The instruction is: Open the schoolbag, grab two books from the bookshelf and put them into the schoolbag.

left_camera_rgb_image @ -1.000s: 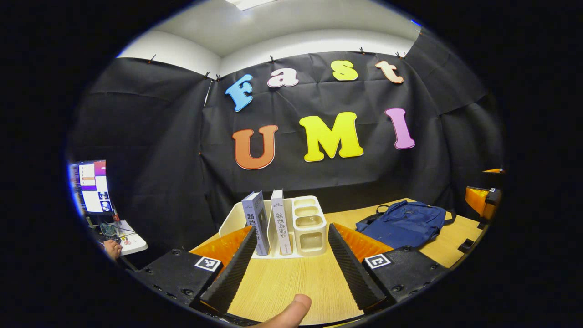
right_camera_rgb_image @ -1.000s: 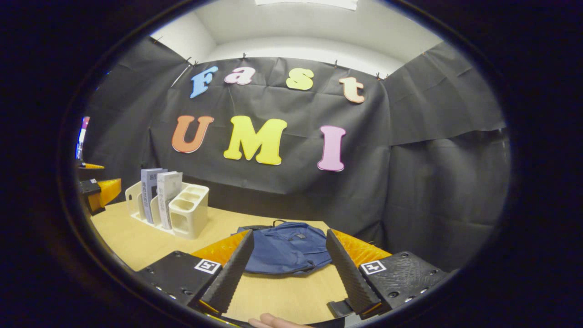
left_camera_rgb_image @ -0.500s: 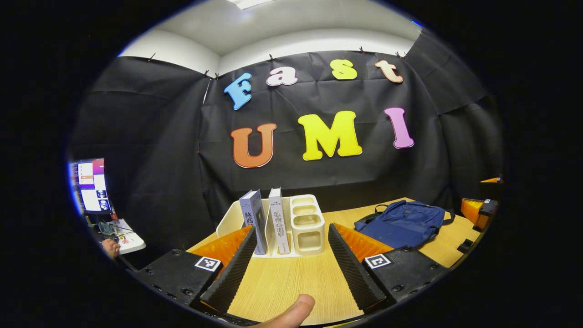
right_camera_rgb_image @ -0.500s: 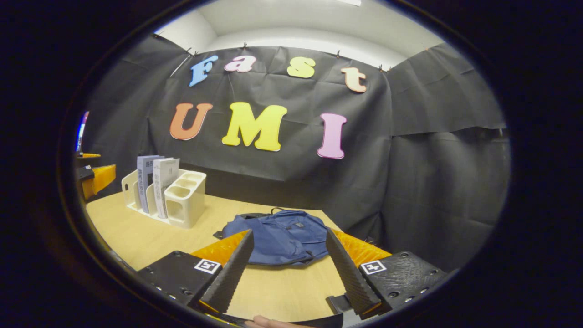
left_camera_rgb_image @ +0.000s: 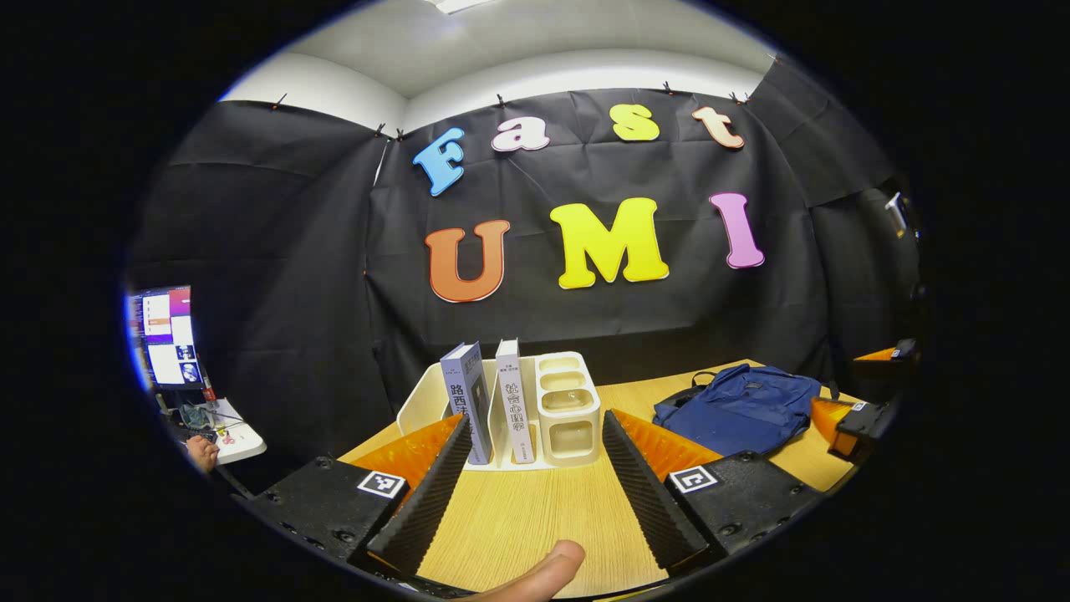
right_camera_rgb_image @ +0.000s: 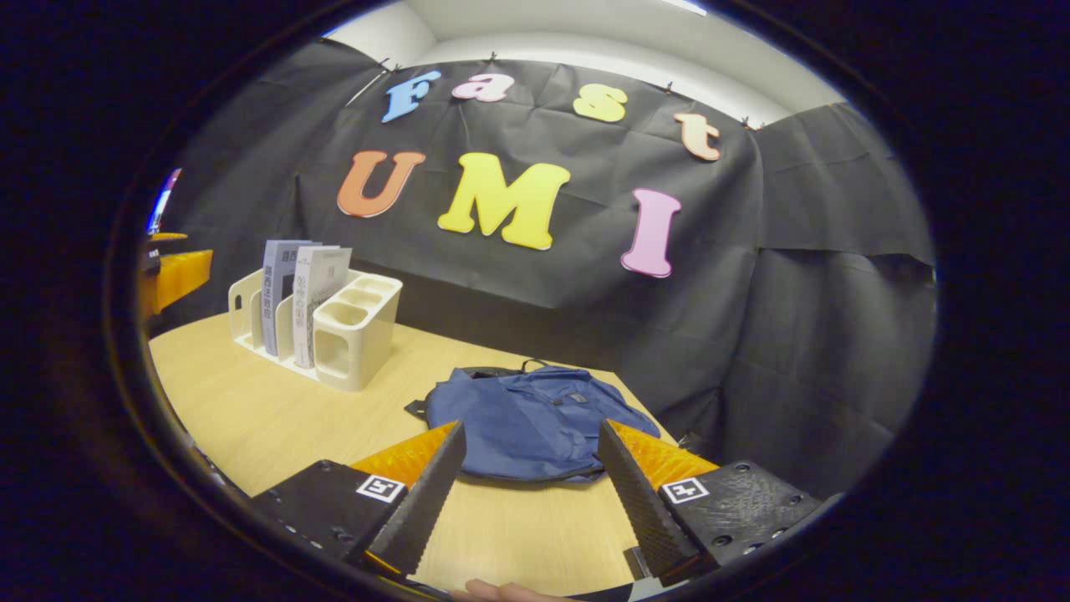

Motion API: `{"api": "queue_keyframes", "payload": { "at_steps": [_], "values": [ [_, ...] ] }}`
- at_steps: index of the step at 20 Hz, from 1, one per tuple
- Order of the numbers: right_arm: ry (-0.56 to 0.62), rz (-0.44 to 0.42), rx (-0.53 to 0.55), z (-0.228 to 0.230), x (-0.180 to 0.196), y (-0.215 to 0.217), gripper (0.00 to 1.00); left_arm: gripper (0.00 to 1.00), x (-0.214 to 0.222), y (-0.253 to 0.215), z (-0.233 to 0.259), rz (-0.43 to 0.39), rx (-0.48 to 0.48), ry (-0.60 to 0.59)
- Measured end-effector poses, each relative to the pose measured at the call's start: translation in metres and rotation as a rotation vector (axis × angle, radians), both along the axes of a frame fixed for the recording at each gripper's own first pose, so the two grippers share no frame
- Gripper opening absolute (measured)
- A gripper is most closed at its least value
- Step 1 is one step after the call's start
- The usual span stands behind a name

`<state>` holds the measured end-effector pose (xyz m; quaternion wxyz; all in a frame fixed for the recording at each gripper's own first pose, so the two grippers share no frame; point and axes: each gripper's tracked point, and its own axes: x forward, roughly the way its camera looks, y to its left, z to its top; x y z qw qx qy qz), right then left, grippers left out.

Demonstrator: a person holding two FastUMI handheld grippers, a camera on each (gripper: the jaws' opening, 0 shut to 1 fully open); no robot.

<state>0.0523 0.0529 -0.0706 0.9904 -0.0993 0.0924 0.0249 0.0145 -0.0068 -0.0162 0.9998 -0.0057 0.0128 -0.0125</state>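
A blue schoolbag (right_camera_rgb_image: 535, 422) lies flat and zipped on the wooden table (right_camera_rgb_image: 242, 405); in the left gripper view the schoolbag (left_camera_rgb_image: 740, 405) is at the right. A cream bookshelf rack (left_camera_rgb_image: 568, 410) holds two upright books, a grey-blue one (left_camera_rgb_image: 465, 400) and a white one (left_camera_rgb_image: 513, 397); the rack (right_camera_rgb_image: 347, 334) stands at the left in the right gripper view. My left gripper (left_camera_rgb_image: 528, 477) is open, facing the rack from a short way off. My right gripper (right_camera_rgb_image: 522, 485) is open just before the schoolbag. The right gripper (left_camera_rgb_image: 853, 414) also appears beside the bag.
A monitor (left_camera_rgb_image: 163, 334) and a small white side table (left_camera_rgb_image: 230, 435) with a person's hand (left_camera_rgb_image: 201, 451) stand off the table's left side. Bare tabletop (left_camera_rgb_image: 535, 518) lies between the left gripper and the rack. Black cloth walls close the back and right.
The right gripper has moved forward and tilted down toward the schoolbag, which now looks nearer. The left gripper has stayed almost still before the rack.
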Motion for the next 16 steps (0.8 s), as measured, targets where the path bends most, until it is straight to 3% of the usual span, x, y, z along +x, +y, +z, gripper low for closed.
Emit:
{"api": "queue_keyframes", "payload": {
  "at_steps": [4,14,15,16],
  "values": [
    [0.050,0.031,-0.088,-0.024,0.032,0.026,0.95,0.98,0.008,0.008,-0.009,0.019,-0.003,0.020],
    [0.231,0.117,-0.458,-0.086,0.105,0.089,0.98,0.97,0.024,0.034,-0.030,0.081,-0.019,0.080],
    [0.237,0.110,-0.501,-0.091,0.111,0.090,0.92,0.98,0.024,0.036,-0.030,0.084,-0.020,0.080],
    [0.248,0.106,-0.534,-0.096,0.116,0.090,0.98,0.99,0.023,0.037,-0.029,0.086,-0.023,0.077]
  ]
}}
